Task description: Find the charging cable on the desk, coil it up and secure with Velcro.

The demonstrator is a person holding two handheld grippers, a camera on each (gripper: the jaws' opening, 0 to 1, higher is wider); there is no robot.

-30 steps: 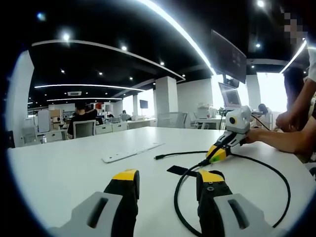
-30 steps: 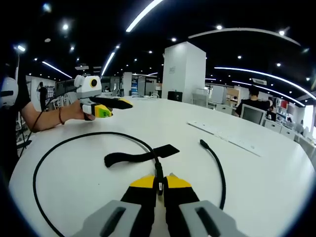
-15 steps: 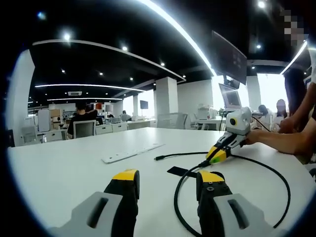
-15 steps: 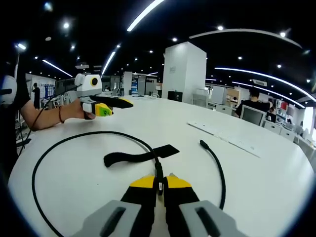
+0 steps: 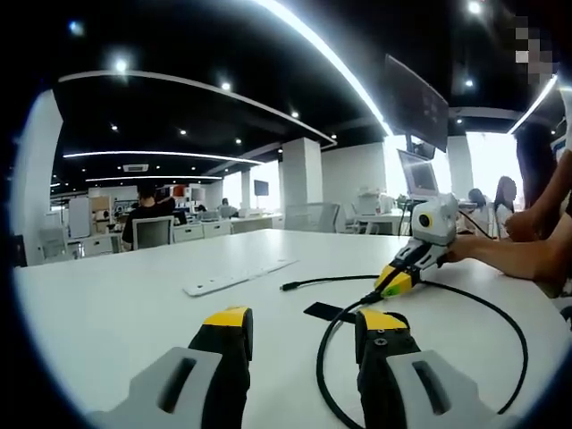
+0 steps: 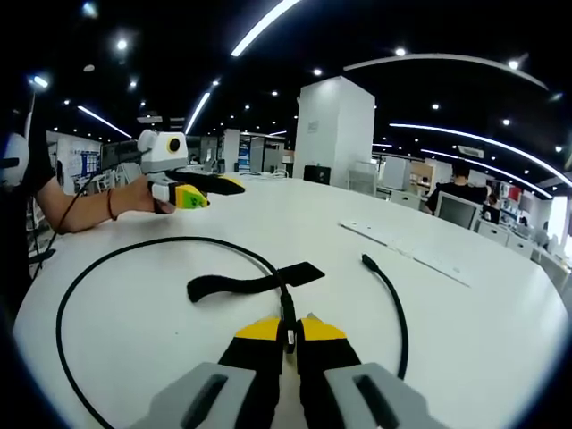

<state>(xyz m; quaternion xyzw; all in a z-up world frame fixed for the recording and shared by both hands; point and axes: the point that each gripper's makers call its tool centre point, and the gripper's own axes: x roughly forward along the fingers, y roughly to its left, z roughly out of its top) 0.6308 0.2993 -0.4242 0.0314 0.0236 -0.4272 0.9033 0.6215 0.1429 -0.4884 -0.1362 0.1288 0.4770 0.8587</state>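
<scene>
- Where the right gripper [image 6: 286, 332] meets the table [image 6: 500, 331], its jaws are pinched tight on the black cable [image 6: 284, 308], the yellow tips pressed to either side of it
- Cable: from that grip one length sweeps off to the left in a wide loop flat on the table; the other length curves round to the right of the jaws and ends in a plug [image 6: 366, 260] ahead and to the right
- Strap [image 6: 241, 283]: black, lying flat just ahead of the right gripper's tips, inside the loop, one end touching the cable
- Left gripper [image 5: 302, 329]: jaws wide apart, nothing between them, low over the table; the cable loop passes just beside its right jaw
- In the left gripper view the right gripper [image 5: 391, 284] stands ahead and to the right, tips down on the cable, held by a hand [image 5: 465, 248]
- Strip [image 5: 239, 276]: white, flat, well ahead of the left gripper, apart from the cable
</scene>
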